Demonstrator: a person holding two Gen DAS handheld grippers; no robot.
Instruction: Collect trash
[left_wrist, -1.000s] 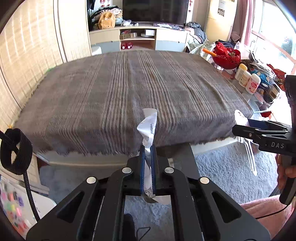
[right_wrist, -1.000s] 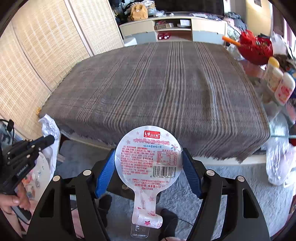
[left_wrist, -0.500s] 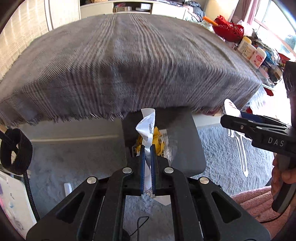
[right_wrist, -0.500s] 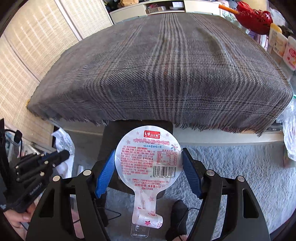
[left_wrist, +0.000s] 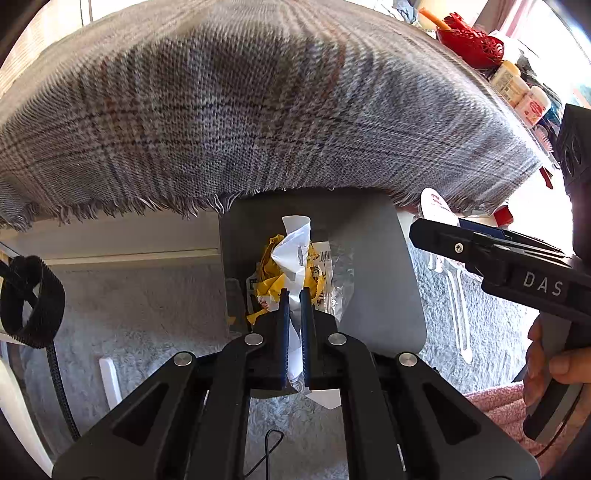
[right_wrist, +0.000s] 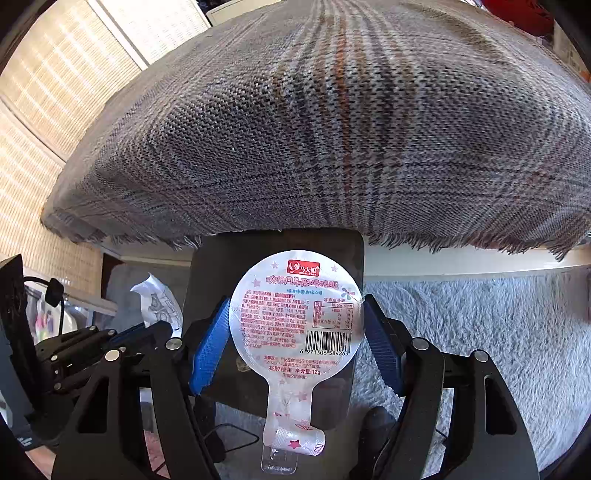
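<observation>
Holding yellow wrapper (left_wrist: 271, 275) and clear film (left_wrist: 341, 273), grey bin (left_wrist: 384, 266)

Plaid-covered table (left_wrist: 258, 110), grey shaggy carpet (right_wrist: 480, 314), woven wall screens (right_wrist: 55, 92), sunlit

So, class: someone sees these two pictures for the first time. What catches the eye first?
The round foil packet with a barcode, gripped edge to edge in the right tongs, fills that view. In the other view, the left tongs pinch a white wrapper above the dark bin under the plaid cloth.
</observation>
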